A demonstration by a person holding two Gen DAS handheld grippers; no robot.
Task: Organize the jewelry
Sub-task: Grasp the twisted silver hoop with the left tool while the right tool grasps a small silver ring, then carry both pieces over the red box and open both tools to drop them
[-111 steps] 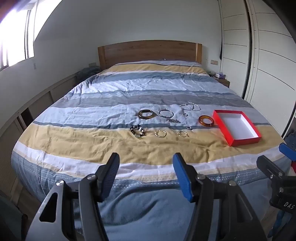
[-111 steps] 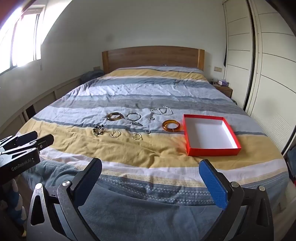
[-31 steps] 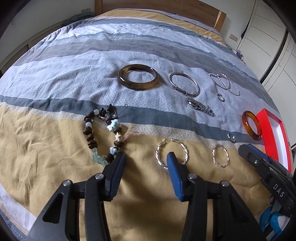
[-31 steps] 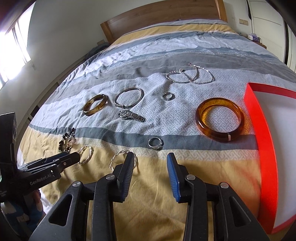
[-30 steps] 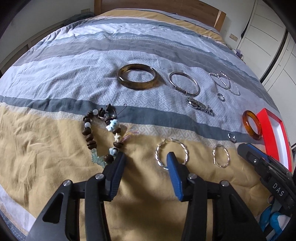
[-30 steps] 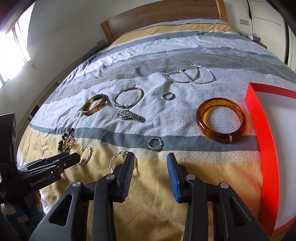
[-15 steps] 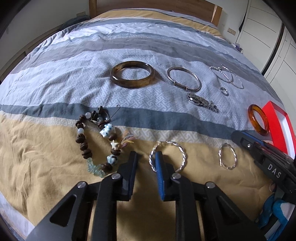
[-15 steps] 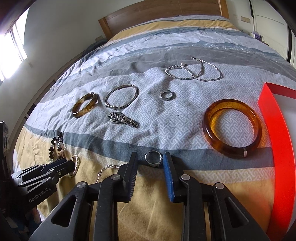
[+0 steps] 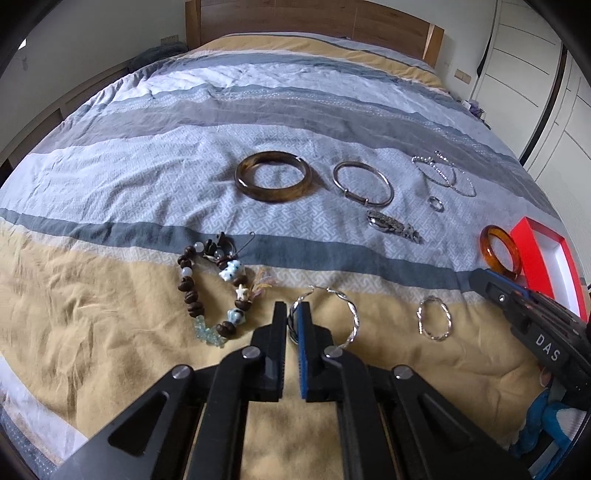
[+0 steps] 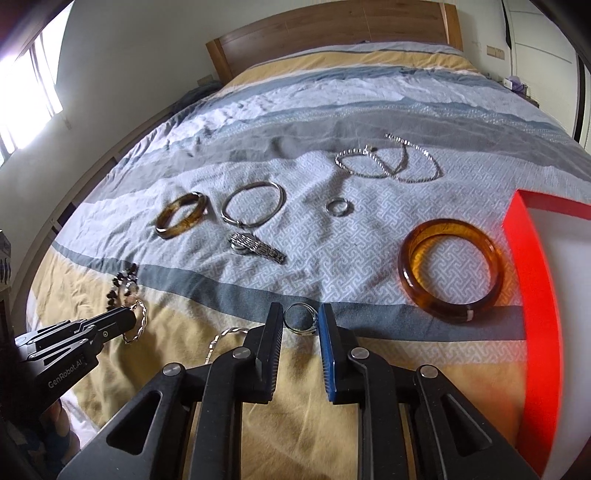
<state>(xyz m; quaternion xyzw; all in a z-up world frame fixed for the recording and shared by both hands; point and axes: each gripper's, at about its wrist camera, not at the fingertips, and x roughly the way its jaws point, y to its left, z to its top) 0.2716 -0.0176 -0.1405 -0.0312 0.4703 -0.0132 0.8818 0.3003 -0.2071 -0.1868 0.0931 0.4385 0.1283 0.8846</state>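
Observation:
Jewelry lies spread on a striped bedspread. My left gripper [image 9: 293,314] is shut on the near rim of a twisted silver hoop [image 9: 349,314]. A beaded bracelet [image 9: 192,291] lies just left of it and a second twisted hoop [image 9: 435,318] to the right. My right gripper [image 10: 301,317] is closed around a small silver ring [image 10: 300,319]. An amber bangle [image 10: 450,264] lies right of it, beside the red box [image 10: 532,295]. Both also show in the left wrist view: the bangle [image 9: 499,251] and the box [image 9: 543,254].
Further back lie a brown bangle [image 9: 273,176], a thin silver bangle [image 9: 362,182], a metal watch [image 10: 255,246], a small ring [image 10: 338,206] and chain necklaces [image 10: 388,160]. The wooden headboard [image 10: 332,26] is at the far end; wardrobes stand on the right.
Both grippers moved forward and down to the bedspread and closed: the left onto the twisted hoop, the right around the small ring.

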